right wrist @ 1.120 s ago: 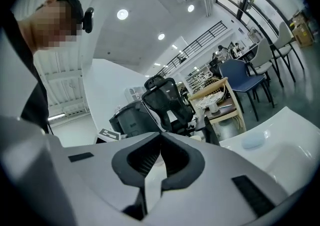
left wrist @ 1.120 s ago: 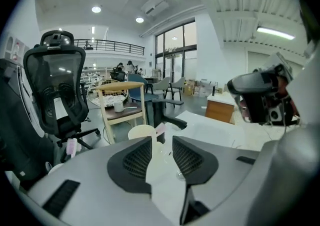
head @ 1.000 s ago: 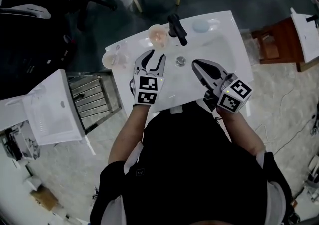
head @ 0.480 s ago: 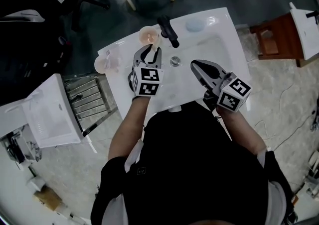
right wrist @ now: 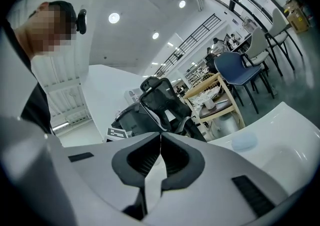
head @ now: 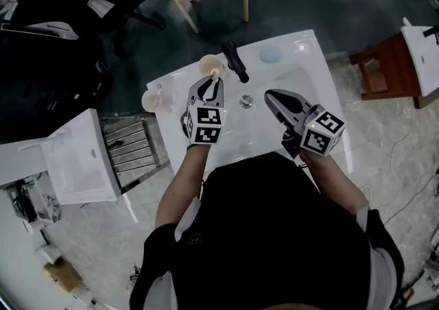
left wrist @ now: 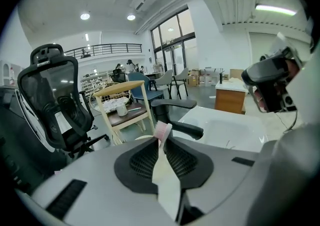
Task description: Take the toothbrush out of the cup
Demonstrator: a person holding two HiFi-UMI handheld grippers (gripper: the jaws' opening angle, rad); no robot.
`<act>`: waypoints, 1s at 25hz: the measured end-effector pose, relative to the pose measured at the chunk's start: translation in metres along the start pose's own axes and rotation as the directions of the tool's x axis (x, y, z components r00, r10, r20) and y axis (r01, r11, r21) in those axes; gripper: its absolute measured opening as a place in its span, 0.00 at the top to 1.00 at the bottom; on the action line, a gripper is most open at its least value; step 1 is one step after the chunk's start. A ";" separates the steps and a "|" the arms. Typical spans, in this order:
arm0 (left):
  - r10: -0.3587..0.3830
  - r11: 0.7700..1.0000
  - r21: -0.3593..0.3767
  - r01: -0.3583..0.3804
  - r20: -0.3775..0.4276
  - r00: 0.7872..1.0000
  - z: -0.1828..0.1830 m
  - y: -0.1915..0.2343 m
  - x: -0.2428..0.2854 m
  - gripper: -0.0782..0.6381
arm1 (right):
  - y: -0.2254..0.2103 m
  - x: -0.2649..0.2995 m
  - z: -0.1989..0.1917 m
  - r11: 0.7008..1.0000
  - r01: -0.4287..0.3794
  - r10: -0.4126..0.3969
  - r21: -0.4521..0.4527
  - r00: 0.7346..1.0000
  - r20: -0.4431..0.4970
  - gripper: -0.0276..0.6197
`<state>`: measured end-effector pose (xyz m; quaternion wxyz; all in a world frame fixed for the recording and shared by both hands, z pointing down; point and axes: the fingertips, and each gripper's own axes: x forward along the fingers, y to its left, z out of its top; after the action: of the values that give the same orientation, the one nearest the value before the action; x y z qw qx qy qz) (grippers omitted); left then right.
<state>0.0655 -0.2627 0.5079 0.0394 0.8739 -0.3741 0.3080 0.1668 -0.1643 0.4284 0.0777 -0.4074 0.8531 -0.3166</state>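
The left claw (left wrist: 161,140) is closing in on the toothbrush (left wrist: 162,130). A second ago, in the head view, it was hanging wide open over the white washbasin (head: 302,62), short of the cup (head: 209,65). It has since moved forward so that its tips are sitting right at the cup's rim. Its jaws have just been closing, and in the left gripper view the pink-and-white brush head is standing up between the tips with the pads pressing in on both sides of it. I am reading that as a grip taking hold.

The toothbrush is not out yet. Its lower part is still reaching down toward the cup, just ahead of and below the left claw's tips, and the cup is standing on the basin's back edge. A black faucet (head: 234,62) is standing close beside the claw on its right.

The right claw (head: 269,96) is hovering well off to the right of the left one, over the basin. Its jaws are pressed together with nothing between them.

So the grasp seems to be made, and the step now appears to be the lift. Pulling the brush straight up along its length looks like what is called for. If the cup is light, it may be tipping or riding up with the handle.
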 end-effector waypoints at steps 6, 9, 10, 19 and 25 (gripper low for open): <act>0.018 1.000 -0.022 -0.017 0.067 0.998 0.022 0.003 -0.021 0.81 | 0.009 0.008 0.001 0.998 -0.056 0.056 0.002 0.998 -0.005 0.91; 0.040 0.998 -0.042 -0.036 0.119 0.992 0.039 0.007 -0.037 0.81 | 0.014 0.012 0.001 0.995 -0.095 0.095 -0.005 0.995 -0.013 0.91; 0.049 0.998 -0.049 -0.043 0.135 0.990 0.044 0.009 -0.043 0.81 | 0.016 0.012 0.001 0.995 -0.100 0.100 -0.007 0.995 -0.020 0.91; 0.128 0.986 -0.135 -0.099 0.228 0.965 0.065 0.023 -0.106 0.82 | 0.042 0.019 -0.015 0.989 -0.150 0.149 -0.003 0.984 -0.095 0.91; 0.167 0.976 -0.183 -0.118 0.280 0.945 0.066 0.035 -0.162 0.82 | 0.070 0.032 -0.019 0.982 -0.182 0.175 -0.052 0.977 -0.126 0.91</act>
<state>-0.0104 -0.2059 0.3571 0.0325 0.8743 -0.4621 0.1451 0.0935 -0.1461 0.4056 0.0413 -0.3116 0.8989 -0.3052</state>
